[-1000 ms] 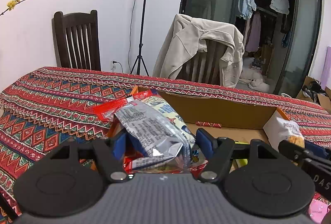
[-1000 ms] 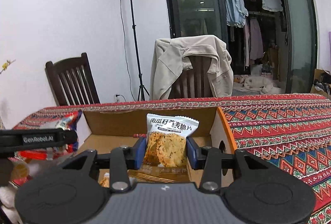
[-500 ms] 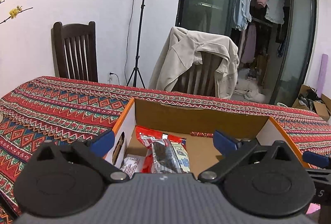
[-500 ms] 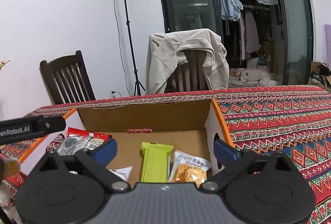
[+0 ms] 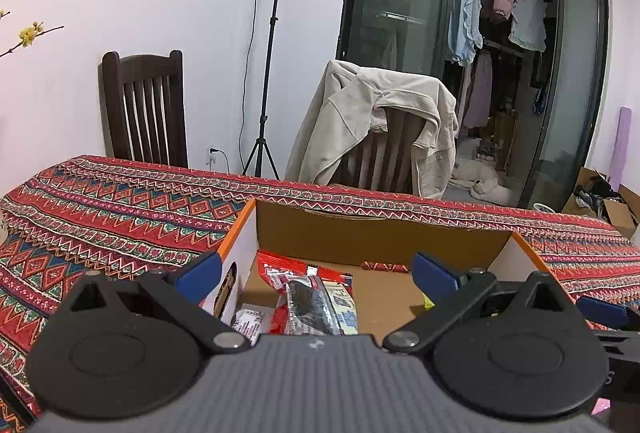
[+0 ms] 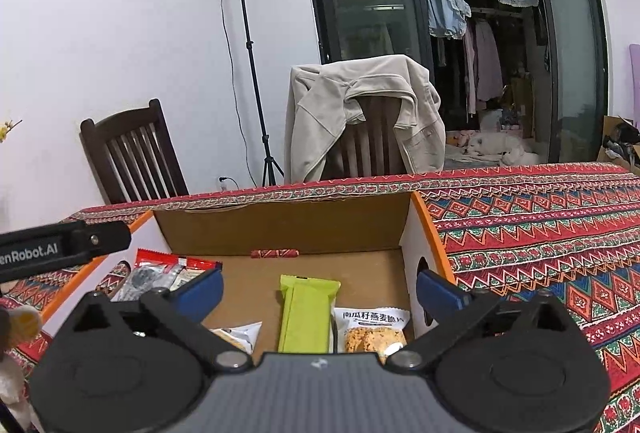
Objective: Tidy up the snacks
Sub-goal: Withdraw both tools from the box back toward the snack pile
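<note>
We hold both grippers over the cardboard box (image 6: pixel 280 229) on the patterned tablecloth (image 6: pixel 532 233), each spread wide, nothing pinched. Below and ahead of the right gripper (image 6: pixel 318 287) a green bar (image 6: pixel 306 309) lies flat on the box floor, an oat crisp packet (image 6: pixel 372 329) touching its right side, a white packet (image 6: pixel 240 337) to its left. Under the left gripper (image 5: pixel 316 269), a red-edged packet (image 5: pixel 308 297) with a white wrapper (image 5: pixel 250 323) by the left wall
</note>
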### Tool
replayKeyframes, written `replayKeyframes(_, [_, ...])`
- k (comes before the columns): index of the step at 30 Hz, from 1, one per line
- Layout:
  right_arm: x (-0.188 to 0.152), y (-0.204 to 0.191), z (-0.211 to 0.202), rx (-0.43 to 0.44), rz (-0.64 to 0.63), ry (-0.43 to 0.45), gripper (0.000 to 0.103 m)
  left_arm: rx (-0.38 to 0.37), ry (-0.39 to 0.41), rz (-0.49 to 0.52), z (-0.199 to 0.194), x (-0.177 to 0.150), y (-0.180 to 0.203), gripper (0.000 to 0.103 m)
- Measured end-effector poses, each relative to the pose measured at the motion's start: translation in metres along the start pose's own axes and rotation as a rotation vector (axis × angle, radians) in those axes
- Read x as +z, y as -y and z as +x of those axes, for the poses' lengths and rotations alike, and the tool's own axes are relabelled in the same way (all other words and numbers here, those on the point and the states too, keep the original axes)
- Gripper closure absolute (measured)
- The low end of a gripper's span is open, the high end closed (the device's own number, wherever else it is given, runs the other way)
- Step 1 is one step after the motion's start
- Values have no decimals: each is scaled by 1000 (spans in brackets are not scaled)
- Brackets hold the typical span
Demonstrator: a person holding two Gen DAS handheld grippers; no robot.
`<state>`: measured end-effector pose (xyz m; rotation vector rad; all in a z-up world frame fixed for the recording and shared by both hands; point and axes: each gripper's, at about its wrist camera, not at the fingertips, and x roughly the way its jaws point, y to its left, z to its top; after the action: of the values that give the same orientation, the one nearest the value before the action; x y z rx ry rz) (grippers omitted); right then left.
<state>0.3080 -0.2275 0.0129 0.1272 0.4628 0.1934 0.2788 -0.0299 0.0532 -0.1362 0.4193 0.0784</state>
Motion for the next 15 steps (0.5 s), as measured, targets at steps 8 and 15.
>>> replayKeyframes(8, [6, -2, -22, -2, 2, 24, 0, 10, -16, -10, -19, 9, -5, 0])
replayKeyframes(15, [5, -3, -52, -8, -7, 33, 0, 37, -16, -17, -47, 6, -24, 0])
